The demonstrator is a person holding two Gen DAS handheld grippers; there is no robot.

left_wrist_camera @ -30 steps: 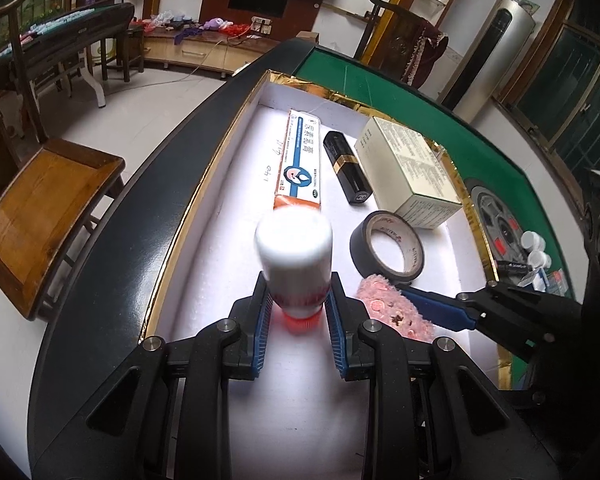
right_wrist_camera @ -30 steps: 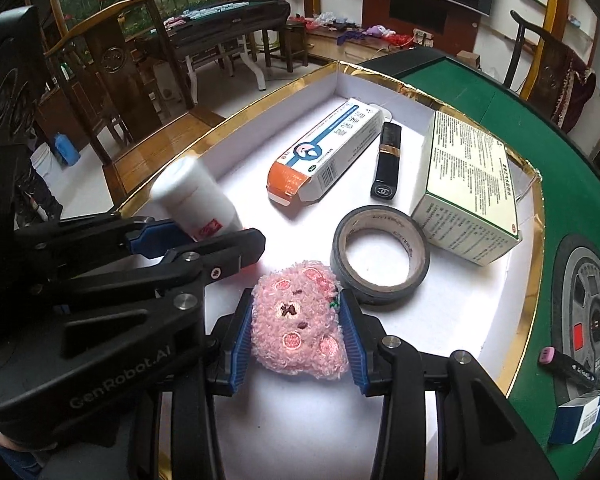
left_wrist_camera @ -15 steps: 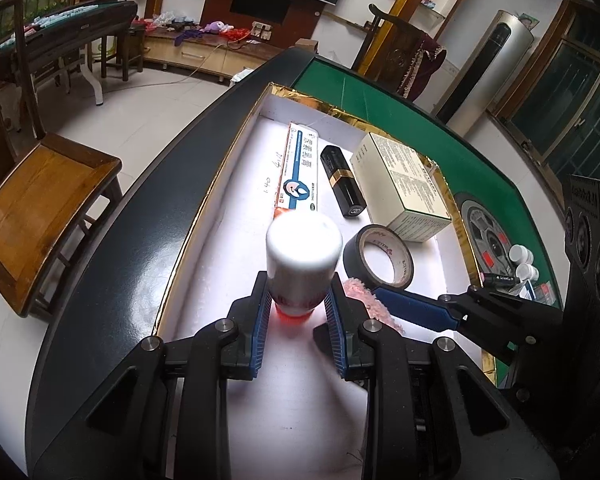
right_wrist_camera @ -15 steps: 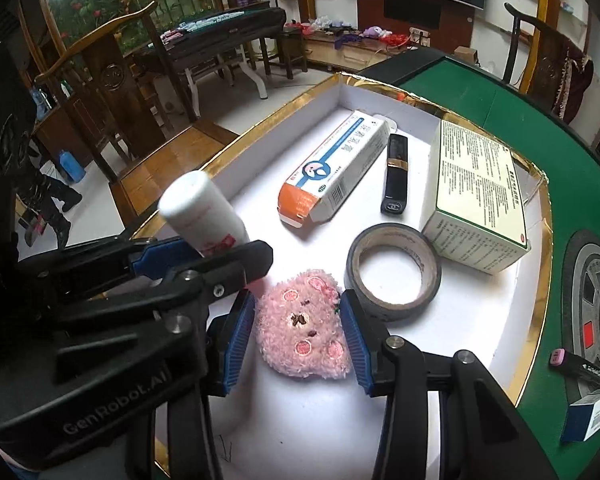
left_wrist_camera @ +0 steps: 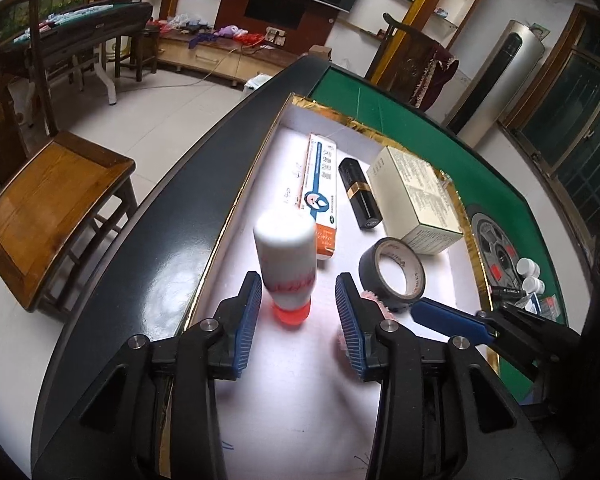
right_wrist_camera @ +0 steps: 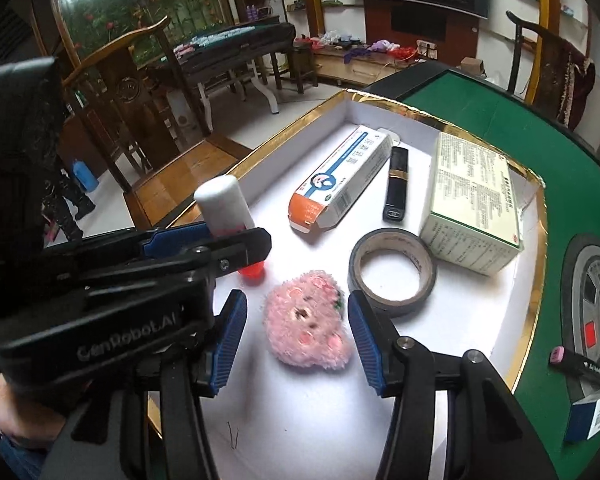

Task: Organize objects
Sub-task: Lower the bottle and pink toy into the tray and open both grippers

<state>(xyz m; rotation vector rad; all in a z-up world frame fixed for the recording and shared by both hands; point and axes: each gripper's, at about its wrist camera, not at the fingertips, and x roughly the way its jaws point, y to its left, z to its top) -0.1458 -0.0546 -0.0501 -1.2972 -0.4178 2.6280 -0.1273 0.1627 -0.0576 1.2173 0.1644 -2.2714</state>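
A white bottle point(left_wrist_camera: 286, 256) stands on its red cap in the white gold-rimmed tray point(left_wrist_camera: 300, 380); it also shows in the right wrist view point(right_wrist_camera: 224, 204). My left gripper point(left_wrist_camera: 298, 316) is open around it, not touching. A pink plush toy point(right_wrist_camera: 306, 334) lies on the tray. My right gripper point(right_wrist_camera: 294, 344) is open, one finger on each side of the toy, apart from it. The left gripper point(right_wrist_camera: 204, 240) shows at left in the right wrist view.
In the tray lie a black tape roll point(right_wrist_camera: 392, 276), a long orange-and-white box point(right_wrist_camera: 338, 184), a black lipstick point(right_wrist_camera: 396, 184) and a cream box point(right_wrist_camera: 474, 200). Small items point(right_wrist_camera: 580, 366) lie on the green table. A wooden chair point(left_wrist_camera: 48, 196) stands at left.
Both grippers opened. The left one let go of the white bottle, now standing on its cap. The right one let go of the pink plush toy, now lying on the tray.
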